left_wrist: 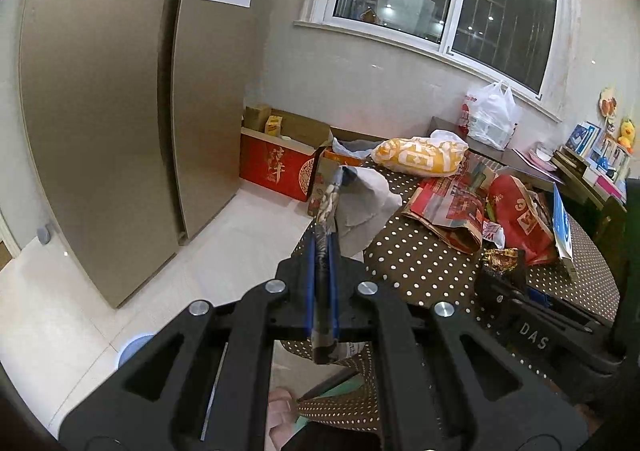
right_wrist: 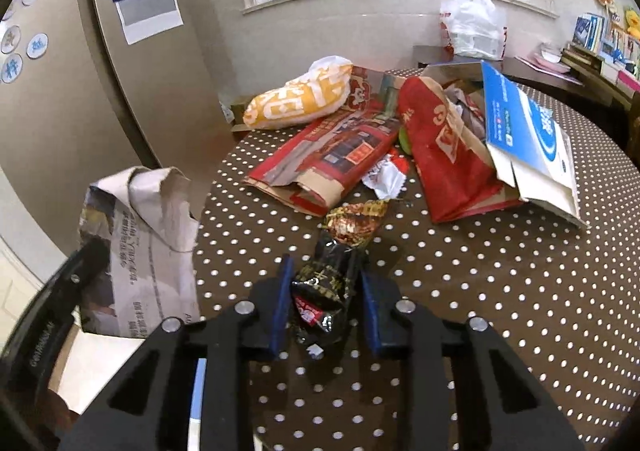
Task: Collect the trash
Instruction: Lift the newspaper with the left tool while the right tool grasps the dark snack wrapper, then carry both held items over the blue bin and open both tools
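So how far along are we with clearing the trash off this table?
Early, by the look of it. Nothing shows as binned. In hand: the left gripper is shut on a sheet of newspaper held beside the table edge, and the right gripper brackets a black snack wrapper, pads not clearly pressing. Left on the polka-dot tablecloth: gold candy wrapper, red paper bags, blue-white box, yellow bag.

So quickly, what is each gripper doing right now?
Left gripper: closed on the newspaper.
Right gripper: around the black wrapper; whether it grips yet cannot be told.
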### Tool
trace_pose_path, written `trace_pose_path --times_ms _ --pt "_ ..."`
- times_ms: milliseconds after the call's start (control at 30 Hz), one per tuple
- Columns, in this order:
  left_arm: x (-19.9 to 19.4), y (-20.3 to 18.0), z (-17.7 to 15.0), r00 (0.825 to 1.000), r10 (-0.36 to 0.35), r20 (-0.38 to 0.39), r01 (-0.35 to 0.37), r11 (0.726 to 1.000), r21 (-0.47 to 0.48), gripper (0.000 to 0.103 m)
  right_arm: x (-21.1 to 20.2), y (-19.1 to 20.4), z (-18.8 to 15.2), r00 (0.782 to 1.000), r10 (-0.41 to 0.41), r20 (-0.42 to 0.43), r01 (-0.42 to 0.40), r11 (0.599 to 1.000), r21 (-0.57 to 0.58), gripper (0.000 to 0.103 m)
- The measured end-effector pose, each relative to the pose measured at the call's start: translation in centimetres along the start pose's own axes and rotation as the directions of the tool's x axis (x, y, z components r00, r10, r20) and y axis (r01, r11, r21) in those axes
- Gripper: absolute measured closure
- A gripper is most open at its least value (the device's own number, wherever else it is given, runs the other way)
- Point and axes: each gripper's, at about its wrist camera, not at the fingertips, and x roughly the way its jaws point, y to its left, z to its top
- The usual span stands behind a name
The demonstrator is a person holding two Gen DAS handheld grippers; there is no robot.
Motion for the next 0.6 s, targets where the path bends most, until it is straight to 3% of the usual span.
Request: trace_pose_path --times_ms 300,433,600 --pt "-0.3 3.3 -0.4 1.000 0.011 -0.020 -0.013 0.997 -0.076 0.097 -1.3 4.9 -0.4 0.993 0.121 0.012 -0.119 0.989 -0.084 0.073" --pt "-0.7 6.3 -0.8 0.998 0.046 -0.034 -0.050 0.991 -0.123 0.097 -1.4 8.5 -0.8 0.981 0.192 -0.002 -0.191 0.971 -0.143 0.073" --pt "-0.9 10.6 -1.7 0.989 0.129 -0.069 -0.138 0.980 -0.144 0.097 0.6 13.8 -2.2 0.955 0.285 -0.083 -0.296 0.933 -0.205 0.073"
